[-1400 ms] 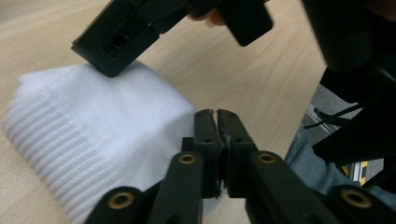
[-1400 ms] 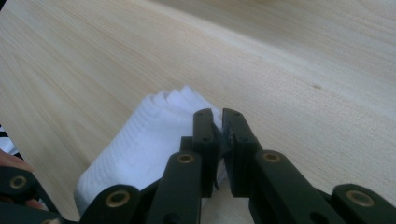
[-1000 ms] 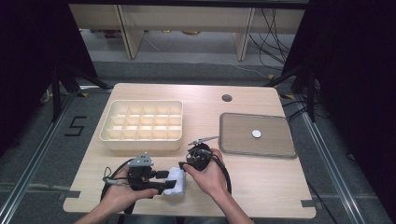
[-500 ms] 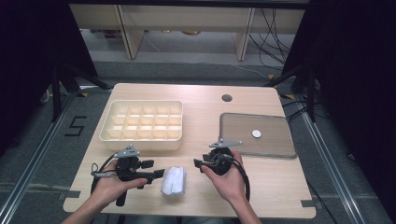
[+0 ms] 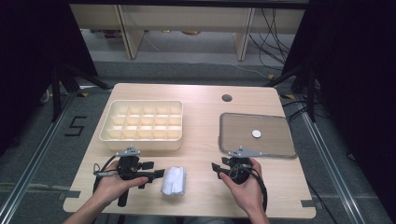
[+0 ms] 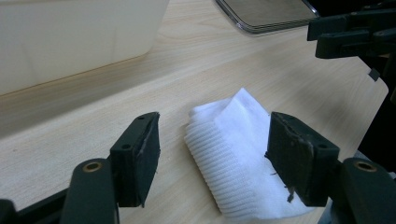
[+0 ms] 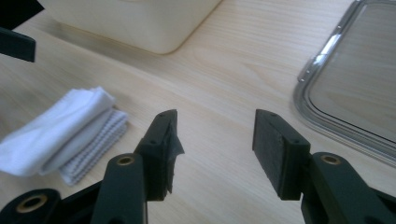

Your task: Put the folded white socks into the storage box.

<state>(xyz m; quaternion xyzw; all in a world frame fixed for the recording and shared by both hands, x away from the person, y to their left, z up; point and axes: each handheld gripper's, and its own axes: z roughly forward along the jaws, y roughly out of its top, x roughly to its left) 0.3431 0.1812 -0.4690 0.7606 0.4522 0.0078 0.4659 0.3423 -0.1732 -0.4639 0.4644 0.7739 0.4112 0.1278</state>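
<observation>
floor mark "5" (image 5: 75,126) | folded cloth (image 5: 173,180) released | both jaws apart, just opened

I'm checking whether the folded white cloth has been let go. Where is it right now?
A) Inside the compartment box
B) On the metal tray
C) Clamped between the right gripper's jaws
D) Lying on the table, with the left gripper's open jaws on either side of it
D: in the left gripper view the folded white cloth lies flat on the table, and the left gripper has its jaws spread apart.
</observation>
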